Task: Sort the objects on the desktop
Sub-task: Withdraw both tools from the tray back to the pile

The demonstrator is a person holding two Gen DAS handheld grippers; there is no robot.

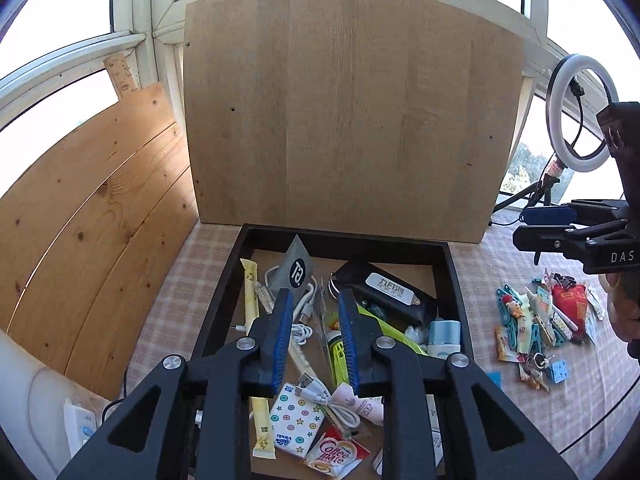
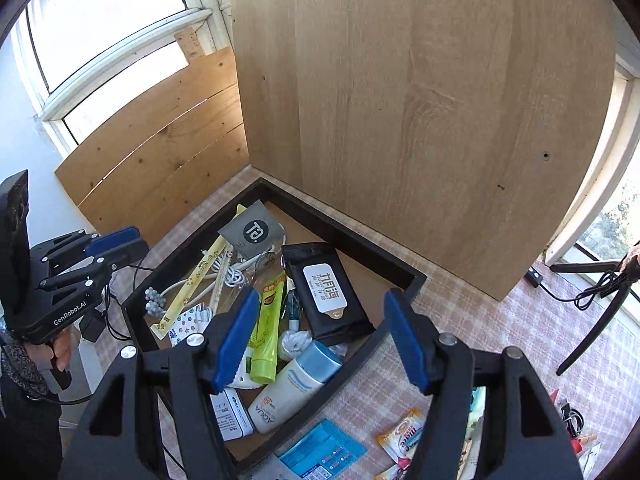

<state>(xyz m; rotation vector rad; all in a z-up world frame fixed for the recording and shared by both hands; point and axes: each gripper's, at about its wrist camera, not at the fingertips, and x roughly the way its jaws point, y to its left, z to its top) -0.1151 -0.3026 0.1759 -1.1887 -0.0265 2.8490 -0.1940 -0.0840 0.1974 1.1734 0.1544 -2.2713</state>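
A: Left tongs (image 1: 314, 306) hang over the black-framed shallow tray (image 1: 454, 276), blue pads narrowly parted, gripping nothing.

B: Right tongs (image 2: 326, 316) spread wide, empty, above the tray's near corner. The white bottle with the pale blue cap (image 2: 298, 380) lies inside.

A: The heap of small colourful trinkets (image 1: 540, 320) sits on the checked tabletop (image 1: 500, 264), too jumbled to identify.

B: The blue packet (image 2: 320, 452) is cut off by the tongs.

A big light wood board (image 1: 352, 120) stands up at the back of the table (image 1: 540, 392), which has a pink checked cloth. A darker plank board (image 1: 88, 216) leans at the left. Bright windows (image 1: 60, 4) curve behind them (very sunny). A white ring light (image 1: 582, 108) stands at the right.
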